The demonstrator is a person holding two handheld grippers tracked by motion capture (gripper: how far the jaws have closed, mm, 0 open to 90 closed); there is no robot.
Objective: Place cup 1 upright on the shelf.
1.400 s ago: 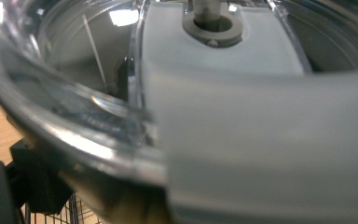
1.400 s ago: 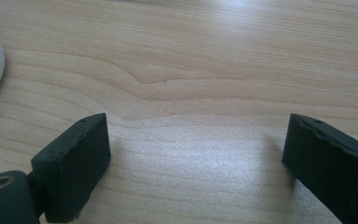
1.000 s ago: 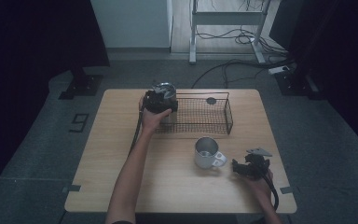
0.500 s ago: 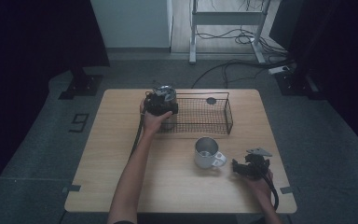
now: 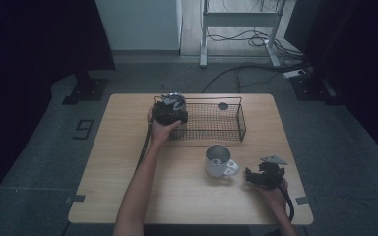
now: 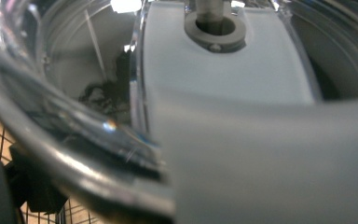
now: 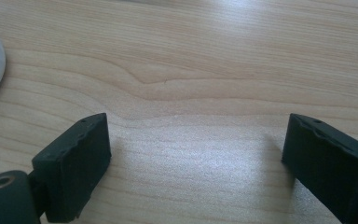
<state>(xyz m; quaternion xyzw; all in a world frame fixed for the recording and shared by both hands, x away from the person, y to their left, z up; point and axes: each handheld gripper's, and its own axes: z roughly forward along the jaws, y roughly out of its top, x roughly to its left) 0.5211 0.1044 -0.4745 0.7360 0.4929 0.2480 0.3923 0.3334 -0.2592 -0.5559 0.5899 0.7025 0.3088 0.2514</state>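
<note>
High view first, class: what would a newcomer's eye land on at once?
The black wire basket at the table's far edge, with the left claw holding a shiny metal cup at its left end. Nearer, a metal mug stands on the bare wood, and the right claw rests open just to its right.

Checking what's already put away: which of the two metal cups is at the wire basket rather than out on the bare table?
The cup in the left gripper, at the wire basket's left end. The other, a handled mug, stands on the bare table by the right gripper.

Black right claw (image 5: 250, 175) with blocky jaws, grey plate, black cable.
</note>
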